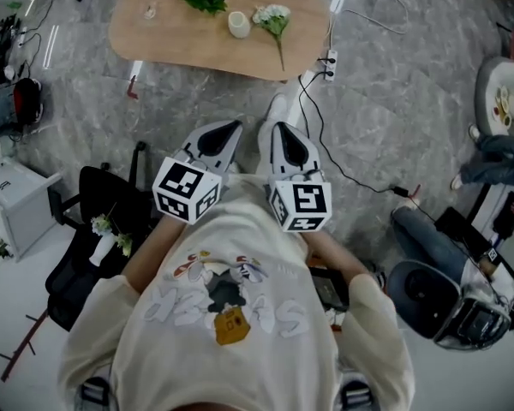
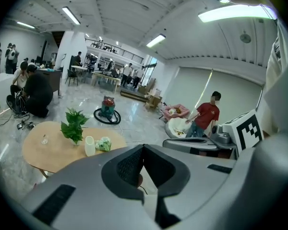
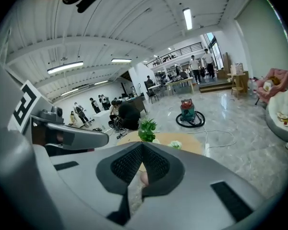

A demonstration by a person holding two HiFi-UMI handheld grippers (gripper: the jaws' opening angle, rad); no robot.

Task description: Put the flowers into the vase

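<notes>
Both jaws are together, w/ nothing held: left gripper [image 1: 230, 128], right gripper [image 1: 278, 129]. The flowers [image 1: 274, 17] lie on the bench [image 1: 154, 32] beside the vase [image 1: 238, 24]. Prob. light, soft, fragile heads; take the stem gently.

Bright, even light comes from ceiling strip lamps [image 2: 237, 13] above and ahead of the left gripper [image 2: 143, 148], throwing sheen on the polished floor [image 2: 129, 116] beyond it, while both gripper views bulge fisheye-fashion, soften slightly and fall to black corners.
</notes>
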